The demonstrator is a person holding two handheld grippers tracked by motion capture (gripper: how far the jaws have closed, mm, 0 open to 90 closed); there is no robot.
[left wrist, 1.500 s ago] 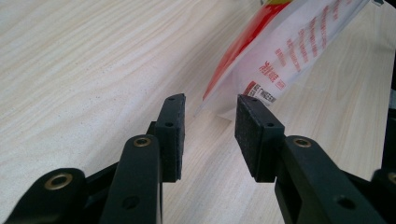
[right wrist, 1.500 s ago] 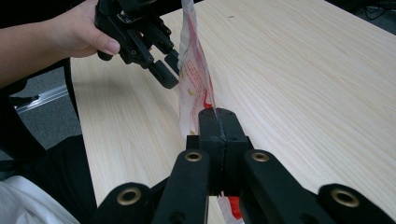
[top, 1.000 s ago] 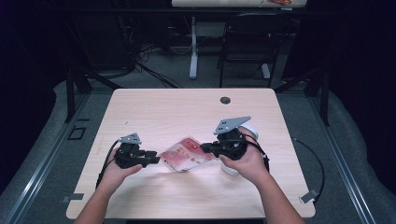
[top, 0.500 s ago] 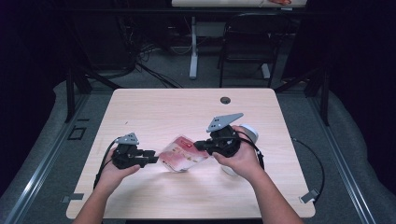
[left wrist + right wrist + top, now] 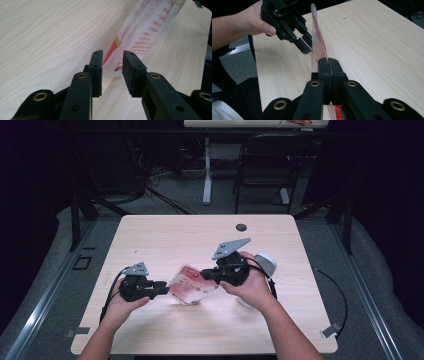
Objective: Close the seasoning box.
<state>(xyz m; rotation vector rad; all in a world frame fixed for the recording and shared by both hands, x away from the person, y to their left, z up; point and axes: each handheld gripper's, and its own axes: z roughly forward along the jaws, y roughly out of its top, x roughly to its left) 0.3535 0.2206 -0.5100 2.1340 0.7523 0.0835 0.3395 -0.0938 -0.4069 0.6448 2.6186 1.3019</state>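
Observation:
A clear plastic bag [image 5: 192,285] printed in red and white stands on edge above the wooden table [image 5: 165,240]. My right gripper [image 5: 206,274] is shut on its right edge; the right gripper view shows the jaws [image 5: 328,63] closed flat on the thin bag [image 5: 318,42]. My left gripper [image 5: 159,289] is at the bag's left edge. In the left gripper view its jaws [image 5: 112,62] stand open, and the bag's lower corner [image 5: 145,32] reaches into the gap between them. The left gripper [image 5: 303,45] also shows past the bag in the right gripper view.
A white rounded object [image 5: 265,262] lies on the table just behind my right hand. A dark grommet hole [image 5: 241,227] sits near the table's far edge. A chair and desk legs stand on the floor beyond the table.
My right gripper has moved left and slightly up with the bag, so the bag stands more upright. The left gripper has barely moved.

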